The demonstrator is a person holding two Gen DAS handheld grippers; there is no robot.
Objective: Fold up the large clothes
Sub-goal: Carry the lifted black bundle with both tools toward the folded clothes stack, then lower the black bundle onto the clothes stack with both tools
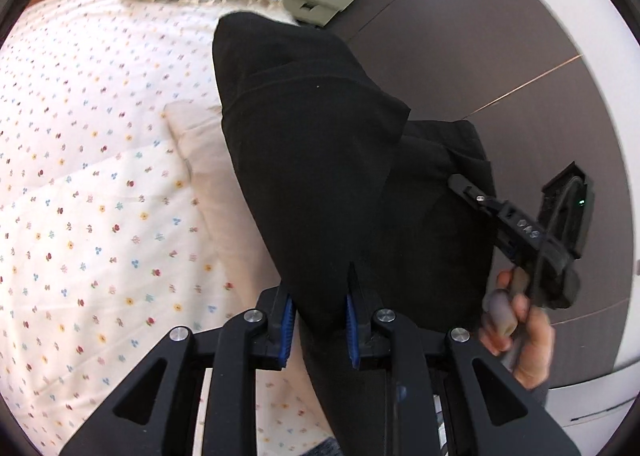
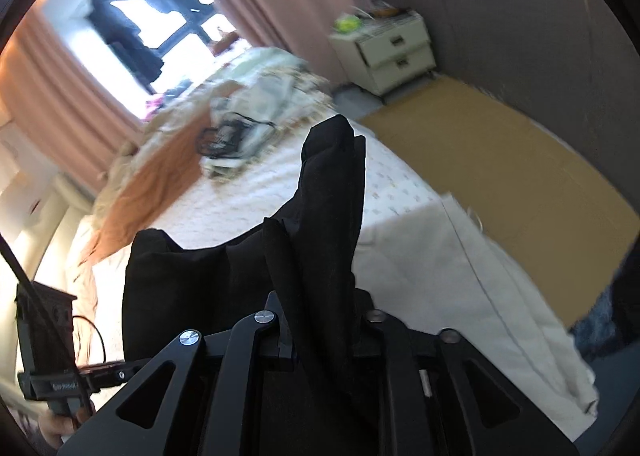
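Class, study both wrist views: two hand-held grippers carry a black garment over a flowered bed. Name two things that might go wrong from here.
1. The left gripper pinches only a narrow bunch of the black garment; the cloth might slip out.
2. In the right gripper the cloth is twisted and bunched, so creases could be folded in when it is laid on the flowered bedsheet.

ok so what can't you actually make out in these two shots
- Right hand-held gripper fingertips: right wrist view, the black garment drapes over them, so the grip itself is hidden.
- What kind of garment: both views, bunched and hanging, collar or legs not visible.
- Pile on the bed's far end: right wrist view, motion-blurred.
- Items atop the nightstand: both views, small and blurred.
- Left hand-held gripper: left wrist view, cloth covers the tips.
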